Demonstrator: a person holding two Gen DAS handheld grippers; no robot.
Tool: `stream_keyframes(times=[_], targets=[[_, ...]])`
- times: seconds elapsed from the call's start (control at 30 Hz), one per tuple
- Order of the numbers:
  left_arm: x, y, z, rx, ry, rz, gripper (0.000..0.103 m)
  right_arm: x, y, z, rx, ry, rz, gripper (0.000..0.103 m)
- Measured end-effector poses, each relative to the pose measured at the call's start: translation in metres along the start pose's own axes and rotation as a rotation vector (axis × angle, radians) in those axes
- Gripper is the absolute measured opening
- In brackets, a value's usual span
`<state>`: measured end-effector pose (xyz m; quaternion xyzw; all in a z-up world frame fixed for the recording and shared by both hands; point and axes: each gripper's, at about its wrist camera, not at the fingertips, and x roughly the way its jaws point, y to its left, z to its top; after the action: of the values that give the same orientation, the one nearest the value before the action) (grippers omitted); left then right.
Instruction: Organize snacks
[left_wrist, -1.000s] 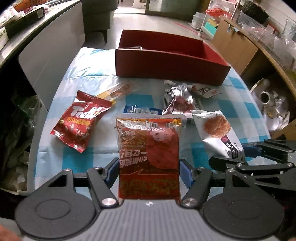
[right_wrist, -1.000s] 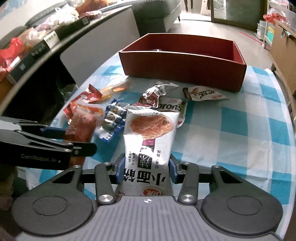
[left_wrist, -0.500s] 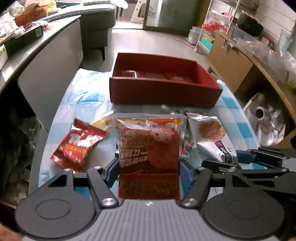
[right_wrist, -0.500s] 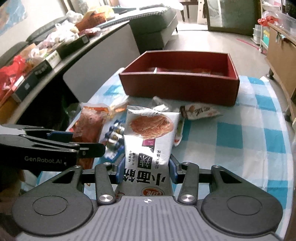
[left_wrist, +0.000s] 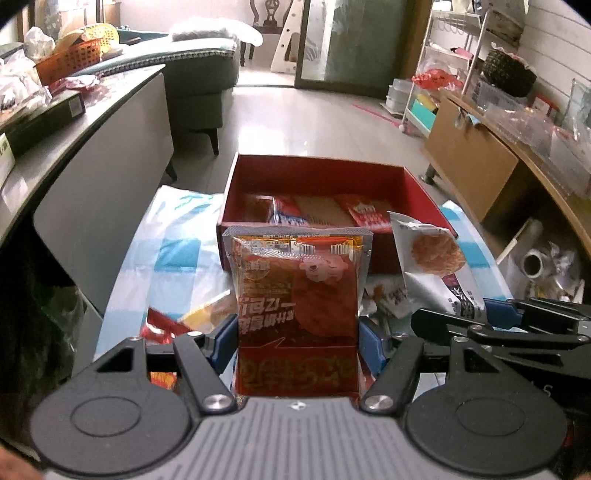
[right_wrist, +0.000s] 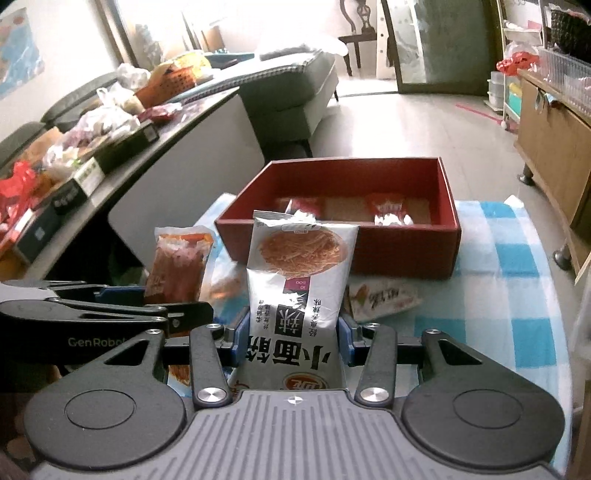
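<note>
two fingers (left_wrist: 297, 338) (right_wrist: 291, 334) sets each clamp one packet: red packet (left_wrist: 297, 295), white packet (right_wrist: 295, 277)

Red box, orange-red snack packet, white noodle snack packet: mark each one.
Red box (right_wrist: 402, 254), right wrist view, front wall.
Orange-red snack packet (left_wrist: 297, 314), left wrist view, middle of its face.
White noodle snack packet (right_wrist: 299, 284), right wrist view, middle of its face.

The left hand-held gripper (left_wrist: 297, 343) clamps a red snack packet (left_wrist: 297, 295) before the red box (left_wrist: 321, 177).
</note>
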<state>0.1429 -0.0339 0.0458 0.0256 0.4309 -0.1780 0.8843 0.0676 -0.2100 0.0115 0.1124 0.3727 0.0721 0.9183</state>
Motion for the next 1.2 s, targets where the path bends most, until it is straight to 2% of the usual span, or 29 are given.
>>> stream_keyframes(times=[0.63, 1.03, 1.2], targets=[[0.033, -0.013, 0.047, 0.016, -0.063, 0.062, 0.060, 0.027, -0.020, 0.039, 0.023, -0.048, -0.037, 0.054], [0.064, -0.024, 0.075, 0.009, -0.098, 0.092, 0.059, 0.050, -0.039, 0.065, 0.010, -0.064, -0.073, 0.054], [0.080, -0.025, 0.089, 0.021, -0.109, 0.120, 0.059, 0.061, -0.046, 0.078, 0.020, -0.095, -0.066, 0.053]])
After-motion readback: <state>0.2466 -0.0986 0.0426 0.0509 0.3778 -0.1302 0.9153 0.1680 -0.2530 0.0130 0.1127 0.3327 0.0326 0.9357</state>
